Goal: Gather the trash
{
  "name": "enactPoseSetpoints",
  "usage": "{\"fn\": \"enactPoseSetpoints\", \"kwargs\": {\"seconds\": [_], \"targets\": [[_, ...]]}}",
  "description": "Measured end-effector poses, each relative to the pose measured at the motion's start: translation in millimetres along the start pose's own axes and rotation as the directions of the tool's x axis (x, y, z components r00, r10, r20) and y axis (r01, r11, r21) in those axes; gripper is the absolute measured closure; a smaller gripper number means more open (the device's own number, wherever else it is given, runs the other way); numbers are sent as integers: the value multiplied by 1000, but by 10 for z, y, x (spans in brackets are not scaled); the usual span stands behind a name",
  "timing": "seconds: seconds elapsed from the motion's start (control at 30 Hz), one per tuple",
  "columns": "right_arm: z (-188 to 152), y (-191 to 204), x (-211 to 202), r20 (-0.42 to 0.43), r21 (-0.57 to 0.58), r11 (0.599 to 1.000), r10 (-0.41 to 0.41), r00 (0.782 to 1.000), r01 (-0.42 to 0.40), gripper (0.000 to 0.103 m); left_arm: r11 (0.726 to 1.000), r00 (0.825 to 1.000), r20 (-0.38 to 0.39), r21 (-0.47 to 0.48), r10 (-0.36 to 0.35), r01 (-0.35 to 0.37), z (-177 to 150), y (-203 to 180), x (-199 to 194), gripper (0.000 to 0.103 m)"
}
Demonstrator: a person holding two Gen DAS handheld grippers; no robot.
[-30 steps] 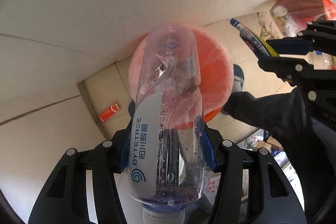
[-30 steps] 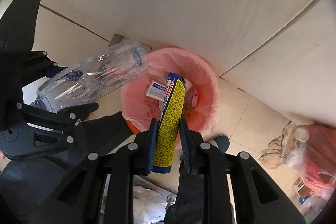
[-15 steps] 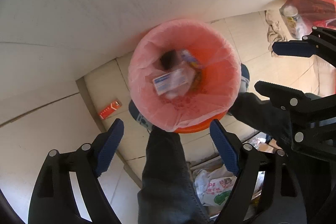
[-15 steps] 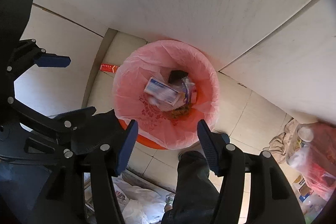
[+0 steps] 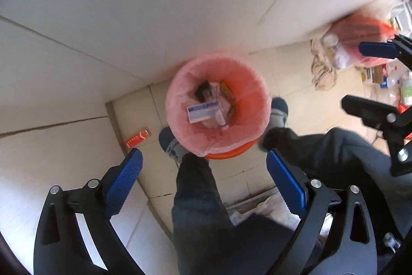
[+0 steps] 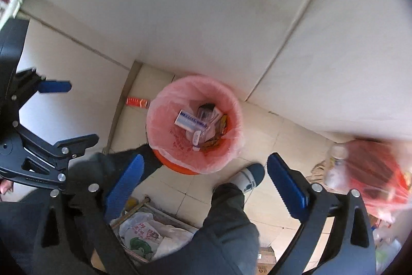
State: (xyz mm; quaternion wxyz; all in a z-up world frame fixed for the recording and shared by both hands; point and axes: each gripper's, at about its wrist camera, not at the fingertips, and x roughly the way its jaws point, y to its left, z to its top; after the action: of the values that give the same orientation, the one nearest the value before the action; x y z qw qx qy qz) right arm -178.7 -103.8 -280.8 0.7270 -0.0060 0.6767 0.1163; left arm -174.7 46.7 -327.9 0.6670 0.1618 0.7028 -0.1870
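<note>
1. While both my tools point straight down over the orange bin [image 5: 233,153] lined with a pink bag [image 5: 180,84], the left gripper [image 5: 203,169] has its blue fingers [image 5: 123,178] spreading apart with nothing between them.
2. The right gripper [image 6: 203,172] does the same: its fingers [image 6: 287,184] are opening too, and only floor, my trouser leg [image 6: 229,223] and my shoe [image 6: 251,175] show between them.
3. The trash lies down in the bin: a white-and-blue carton [image 5: 202,111], a clear plastic bottle [image 5: 219,107] lying across it, a yellow printed tube [image 5: 229,94] against the far side, and something small and dark I cannot name.
4. I judge it sits there because I hold both tools directly above the mouth, so whatever is let go falls inside the liner and not on the tiles.
5. The bin stands in the corner against the white wall panels [image 5: 154,4], between my feet, which keeps it within easy reach of either hand.
6. One red wrapper [image 5: 137,138] lies on the floor tiles beside the bin, near the wall; it looks like trash not yet collected.
7. A filled red plastic bag [image 6: 373,172] and a crumpled cloth [image 5: 323,68] sit well apart on my right; whether they belong to the job I cannot tell.
8. With both pairs of fingers free, I reckon the wrapper is the nearest thing to fetch; it is flat, so it needs a low pinch at an edge.
</note>
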Motion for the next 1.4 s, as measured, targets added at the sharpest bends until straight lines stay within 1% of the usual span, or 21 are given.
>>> {"fn": "enactPoseSetpoints", "kwargs": {"seconds": [0.1, 0.13, 0.2, 0.27, 0.3, 0.37, 0.53, 0.67, 0.83, 1.0, 1.13, 1.23, 1.27, 1.4], "targets": [[53, -47, -392, 43, 35, 999, -21, 999, 20, 6, 1000, 999, 49, -22, 7, -6, 24, 12, -386, 9], [74, -54, -545, 63, 49, 999, -12, 998, 9, 6, 1000, 998, 65, -30, 11, -9, 38, 24, -522, 9], [108, -41, -789, 98, 63, 998, -24, 995, 18, 5, 999, 994, 105, -43, 12, -7, 55, 41, -782, 8], [147, -26, -1010, 122, 76, 997, -17, 992, 8, 5, 998, 991, 132, -50, 32, -26, 60, 58, -984, 8], [171, -10, -1122, 137, 81, 997, -18, 990, 7, 5, 998, 989, 148, -57, 31, -23, 68, 70, -1103, 8], [214, 18, -1289, 154, 88, 996, -21, 988, 8, 5, 997, 982, 184, -72, 38, -25, 86, 89, -1315, 8], [301, 94, -1631, 202, 92, 996, -13, 979, -5, 5, 998, 973, 226, -57, 36, -23, 109, 79, -1691, 8], [345, 119, -1752, 208, 98, 995, -14, 978, -7, 5, 999, 971, 239, -30, 25, -18, 121, 57, -1847, 8], [388, 139, -1763, 181, 94, 996, -10, 983, -7, 5, 1000, 970, 242, 1, 9, -9, 154, 41, -1962, 8], [426, 186, -1837, 153, 110, 994, -25, 988, 8, 5, 1000, 965, 263, 28, 5, -13, 194, 15, -2123, 8], [436, 205, -1952, 126, 149, 989, -32, 992, 13, 5, 1000, 962, 271, 24, 13, -20, 238, -7, -2295, 8], [427, 226, -2035, 106, 157, 987, -28, 994, 11, 5, 999, 965, 259, 9, 29, -32, 252, -21, -2398, 8], [422, 241, -2065, 106, 154, 988, -31, 994, 15, 5, 1000, 965, 260, 5, 16, -18, 250, -19, -2430, 8], [396, 223, -2143, 101, 169, 986, -21, 995, 4, 5, 1000, 966, 260, 9, -2, 0, 242, -14, -2533, 8]]}}
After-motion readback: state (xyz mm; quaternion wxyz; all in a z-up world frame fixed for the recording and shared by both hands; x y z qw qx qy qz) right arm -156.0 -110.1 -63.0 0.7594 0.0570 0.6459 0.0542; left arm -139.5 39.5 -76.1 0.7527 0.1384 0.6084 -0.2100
